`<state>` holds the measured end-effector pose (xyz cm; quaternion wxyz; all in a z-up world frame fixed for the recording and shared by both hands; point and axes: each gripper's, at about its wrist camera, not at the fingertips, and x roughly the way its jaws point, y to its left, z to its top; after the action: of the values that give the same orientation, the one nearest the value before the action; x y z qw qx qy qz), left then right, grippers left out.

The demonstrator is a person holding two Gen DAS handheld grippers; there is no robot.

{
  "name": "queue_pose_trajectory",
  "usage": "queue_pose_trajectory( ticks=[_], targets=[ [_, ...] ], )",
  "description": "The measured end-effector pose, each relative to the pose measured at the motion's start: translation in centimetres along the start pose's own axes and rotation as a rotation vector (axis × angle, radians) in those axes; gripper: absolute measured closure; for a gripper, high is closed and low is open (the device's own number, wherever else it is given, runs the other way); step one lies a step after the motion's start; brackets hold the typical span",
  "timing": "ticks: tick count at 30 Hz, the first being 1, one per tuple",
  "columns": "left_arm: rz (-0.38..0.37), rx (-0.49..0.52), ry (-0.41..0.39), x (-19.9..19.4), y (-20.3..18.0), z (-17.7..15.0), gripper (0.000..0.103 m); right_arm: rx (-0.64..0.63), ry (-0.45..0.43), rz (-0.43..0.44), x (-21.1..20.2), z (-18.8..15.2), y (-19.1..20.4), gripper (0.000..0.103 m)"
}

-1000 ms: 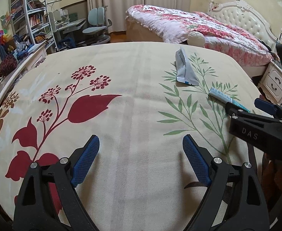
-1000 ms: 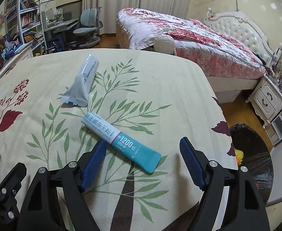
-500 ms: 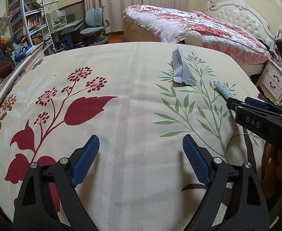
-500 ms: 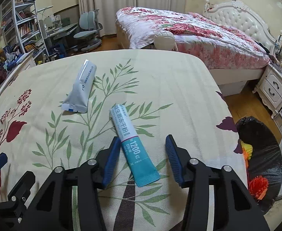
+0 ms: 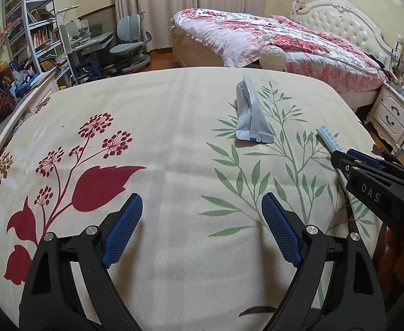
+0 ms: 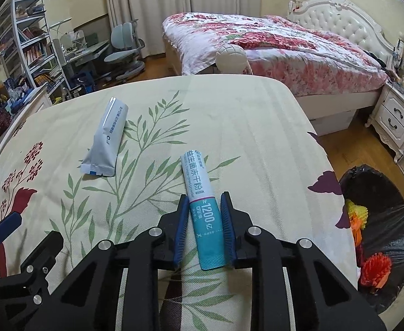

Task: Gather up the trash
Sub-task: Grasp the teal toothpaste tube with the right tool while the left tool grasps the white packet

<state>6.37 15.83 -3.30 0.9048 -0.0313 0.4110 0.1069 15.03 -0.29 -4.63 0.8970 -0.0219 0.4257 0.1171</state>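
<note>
Teal-and-white sachet [image 6: 203, 209] lies lengthwise between blue pads of right gripper [image 6: 204, 229], jaws closed in against both its long edges, teal end toward camera, white end pointing away. Sachet rests on floral tablecloth [image 6: 243, 127], near table's right edge. Grey sachet [image 6: 105, 138] lies flat to left, well apart. Left gripper [image 5: 200, 230] hovers over cloth, jaws spread wide, nothing between them. Black-lined trash bin [image 6: 378, 220] stands beside table at right, orange and yellow scraps inside.

Left gripper [image 5: 200, 230] gapes over tablecloth [image 5: 174, 143]; grey sachet [image 5: 250, 115] beyond
</note>
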Motion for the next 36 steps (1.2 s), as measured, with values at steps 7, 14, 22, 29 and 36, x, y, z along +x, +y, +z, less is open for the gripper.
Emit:
queue_pose_trajectory(
  ticks=[7, 14, 22, 29, 36],
  targets=[
    [-0.004, 0.02, -0.01, 1.7, -1.6, 2.2, 0.017, 0.013, 0.0, -0.005, 0.7, 0.9, -0.8, 0.079],
    [-0.014, 0.009, -0.012, 3.6, -2.3, 4.4, 0.017, 0.025, 0.001, -0.003, 1.5, 1.8, -1.6, 0.079],
    [-0.017, 0.006, 0.005, 5.7, -2.9, 6.6, 0.017, 0.029, 0.004, 0.006, 2.2, 2.8, -1.9, 0.079],
    [-0.058, 0.011, 0.054, 7.0, -2.9, 6.8, 0.047, 0.025, 0.006, 0.008, 2.5, 3.3, -1.8, 0.079],
    [-0.084, 0.022, 0.04, 6.4, -2.8, 6.3, 0.065, 0.024, 0.005, 0.004, 2.5, 3.2, -1.6, 0.079]
  ],
)
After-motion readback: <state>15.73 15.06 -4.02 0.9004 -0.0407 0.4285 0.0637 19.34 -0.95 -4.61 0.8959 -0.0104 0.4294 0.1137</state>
